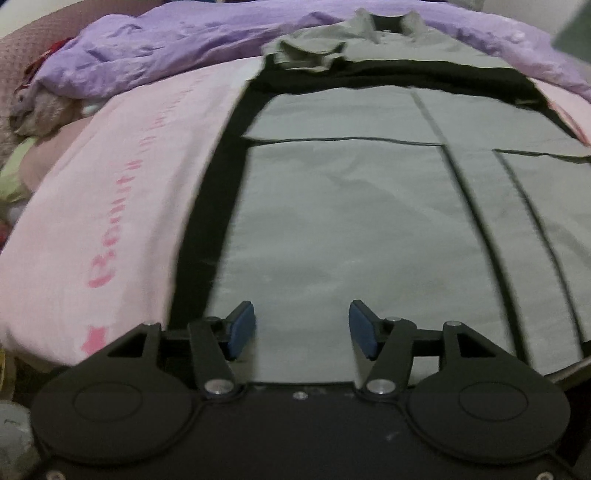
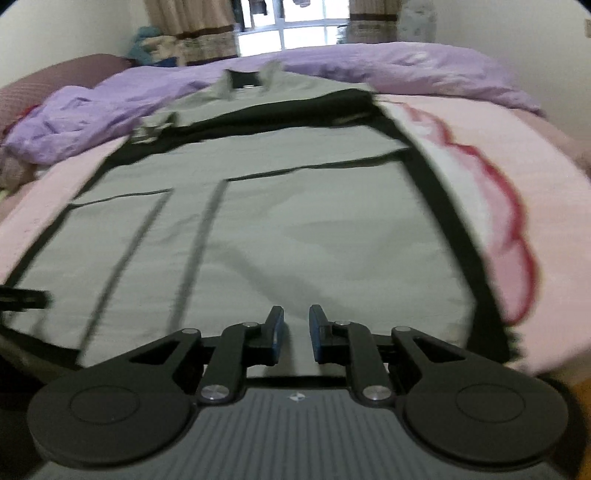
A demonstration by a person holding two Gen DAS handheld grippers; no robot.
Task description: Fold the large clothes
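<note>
A large grey-green garment [image 1: 351, 229] with black edging lies flat on a pink sheet [image 1: 110, 206], its collar [image 1: 388, 26] at the far end. Black seams divide its front into panels, and a black band crosses it below the collar. My left gripper [image 1: 302, 328] hovers over the garment's near hem, open wide, with nothing between its blue pads. In the right wrist view the same garment [image 2: 295, 229] fills the middle, collar [image 2: 247, 81] far away. My right gripper [image 2: 296, 334] is over the near hem too, its pads a narrow gap apart with only cloth showing beyond them.
A crumpled purple quilt [image 1: 166, 44] is heaped along the far side of the bed [image 2: 424, 62]. Soft items are piled at the left edge [image 1: 22, 147]. The pink sheet [image 2: 517, 166] shows a red pattern on the right. A window [image 2: 291, 33] with curtains is behind.
</note>
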